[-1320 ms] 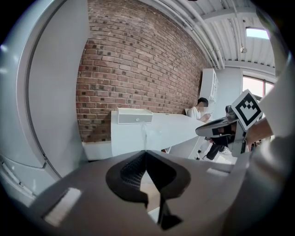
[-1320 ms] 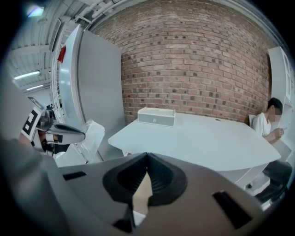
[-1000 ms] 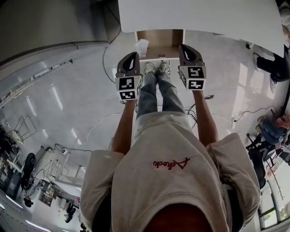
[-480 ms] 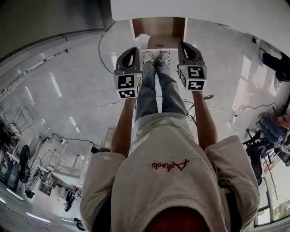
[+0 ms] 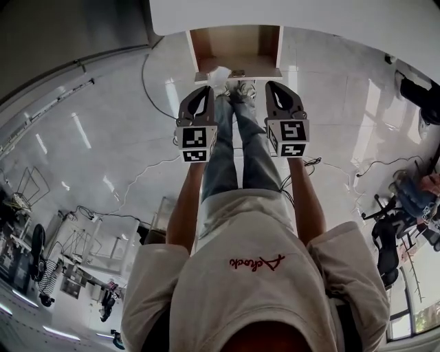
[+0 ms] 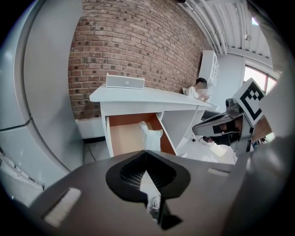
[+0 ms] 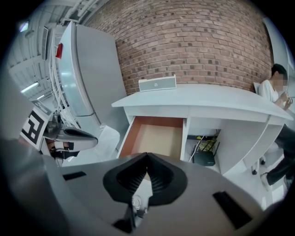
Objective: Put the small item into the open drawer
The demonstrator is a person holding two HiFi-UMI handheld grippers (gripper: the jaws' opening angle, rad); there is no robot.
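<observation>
The open drawer (image 5: 237,42) sticks out of a white desk, its brown bottom bare (image 7: 154,136). My left gripper (image 5: 206,88) is shut on the small item (image 5: 218,74), a thin white crumpled wrapper. In the left gripper view the small item (image 6: 150,136) stands up from the tips of my left gripper (image 6: 146,152), in front of the drawer (image 6: 122,138). My right gripper (image 5: 271,84) is level with the left one, just short of the drawer's front. In its own view the right gripper (image 7: 147,156) is shut with nothing in it.
The white desk (image 5: 289,14) carries a flat white box (image 7: 157,84) against the brick wall. A black router (image 7: 203,158) sits under the desk. A tall fridge (image 7: 87,78) stands left, a seated person (image 7: 276,87) right. Cables (image 5: 148,89) lie on the floor.
Both grippers have sunk a little lower in the head view, still side by side in front of the drawer. The white item has stayed at the left gripper's tips.
</observation>
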